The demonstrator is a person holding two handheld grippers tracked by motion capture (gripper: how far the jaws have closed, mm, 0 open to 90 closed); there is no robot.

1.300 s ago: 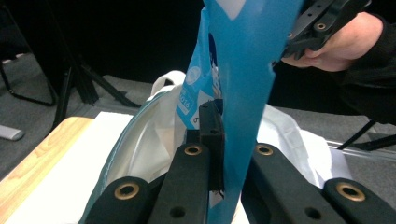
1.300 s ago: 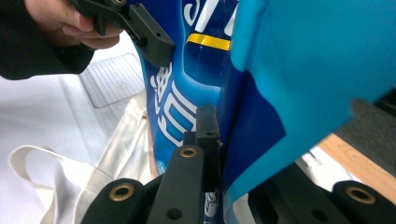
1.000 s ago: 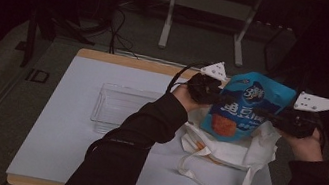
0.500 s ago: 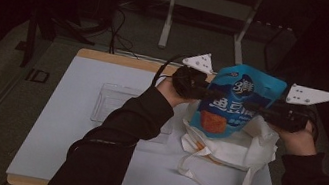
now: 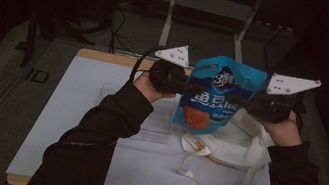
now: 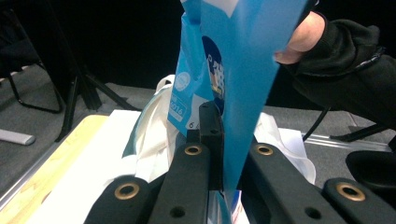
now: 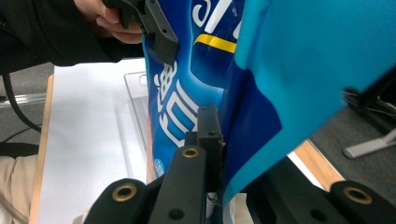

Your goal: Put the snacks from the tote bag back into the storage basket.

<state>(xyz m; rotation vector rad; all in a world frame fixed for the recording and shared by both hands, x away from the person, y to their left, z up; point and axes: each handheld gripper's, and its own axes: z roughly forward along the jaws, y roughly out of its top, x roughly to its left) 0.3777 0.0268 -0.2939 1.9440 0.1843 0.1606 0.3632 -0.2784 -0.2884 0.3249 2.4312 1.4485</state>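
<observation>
- The blue snack pouch hangs upright in the air, long axis vertical, directly above the white tote bag on the worktop.
- The left gripper and right gripper each have their fingers clamped on an opposite side edge of the pouch.
- The high view shows the tote beneath and the clear tray beside it.
- The left gripper view shows the pouch edge pinched between its fingers.

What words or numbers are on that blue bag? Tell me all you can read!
"3": on the dark round badge near the top of the glossy blue snack pouch.
"2016": on the pouch's side label, in the left gripper view.
Large white Chinese characters: blurred, unreadable.
Other small print: too small to read.
</observation>
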